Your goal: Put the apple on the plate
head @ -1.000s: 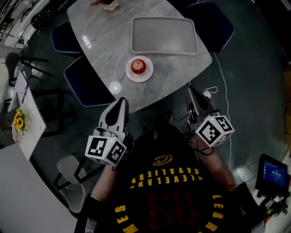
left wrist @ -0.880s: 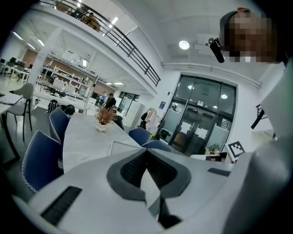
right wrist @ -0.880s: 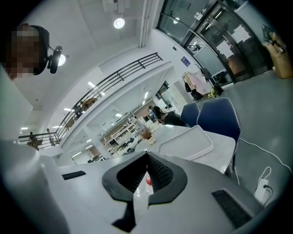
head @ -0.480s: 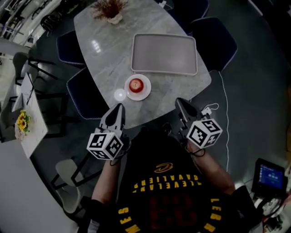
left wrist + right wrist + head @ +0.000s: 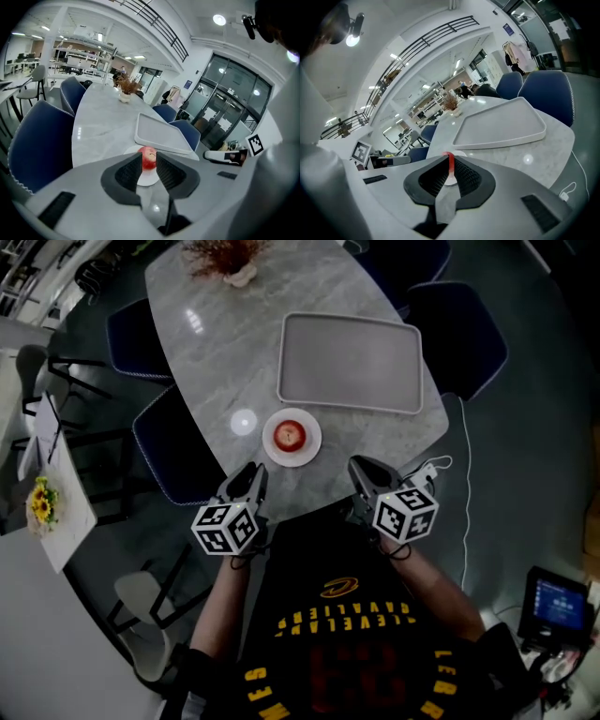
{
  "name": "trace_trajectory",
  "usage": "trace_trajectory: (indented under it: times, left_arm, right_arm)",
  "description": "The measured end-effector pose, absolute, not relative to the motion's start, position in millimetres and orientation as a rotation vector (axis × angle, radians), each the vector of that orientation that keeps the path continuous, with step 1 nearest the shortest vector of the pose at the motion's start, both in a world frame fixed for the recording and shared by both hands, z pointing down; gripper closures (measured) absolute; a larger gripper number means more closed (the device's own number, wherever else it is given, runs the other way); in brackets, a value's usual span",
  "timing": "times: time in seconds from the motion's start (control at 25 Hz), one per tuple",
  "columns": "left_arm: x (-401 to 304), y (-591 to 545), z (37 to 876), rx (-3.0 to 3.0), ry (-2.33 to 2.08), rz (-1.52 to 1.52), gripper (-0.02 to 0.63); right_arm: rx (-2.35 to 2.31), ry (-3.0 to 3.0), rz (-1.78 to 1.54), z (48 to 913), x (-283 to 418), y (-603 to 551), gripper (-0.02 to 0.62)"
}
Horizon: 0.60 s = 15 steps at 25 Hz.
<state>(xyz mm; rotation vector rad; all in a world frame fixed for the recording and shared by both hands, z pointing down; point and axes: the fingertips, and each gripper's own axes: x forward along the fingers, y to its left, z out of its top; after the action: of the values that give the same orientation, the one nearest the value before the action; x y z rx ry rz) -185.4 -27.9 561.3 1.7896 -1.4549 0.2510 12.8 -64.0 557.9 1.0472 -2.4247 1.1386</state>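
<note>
The left tongs (image 5: 251,472) are hovering at the near edge of the desk (image 5: 211,352). Their jaws are standing slightly spread, with nothing between them. Ahead, between the two pairs of tongs, the apple (image 5: 289,435) is sitting upright on the plate (image 5: 314,448). The plate is lying on the desk near that edge, apart from both tongs. The right tongs (image 5: 361,467) are pointing toward the same plate, jaws parted by a narrow gap and gripping nothing; a sliver of the apple is showing through the gap. Beyond the right tongs, farther across the desk, a grey tray (image 5: 352,362) is lying near the plate without touching it.
</note>
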Motion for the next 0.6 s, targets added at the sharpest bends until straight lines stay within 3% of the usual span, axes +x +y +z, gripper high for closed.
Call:
trace_trajectory:
  times: [0.08,0.6]
  left_arm:
    - [-192.6,-37.3,575.4,1.760,-1.439,0.264,0.525]
    - [-202.6,-71.0,653.4,1.641,-1.296,0.351,0.525]
  right_arm:
    - [1.031,-2.387,1.143,572.1,5.9,-73.1,0.546]
    - [0.938,-2.207,1.153,659.6,-41.7,-103.8,0.546]
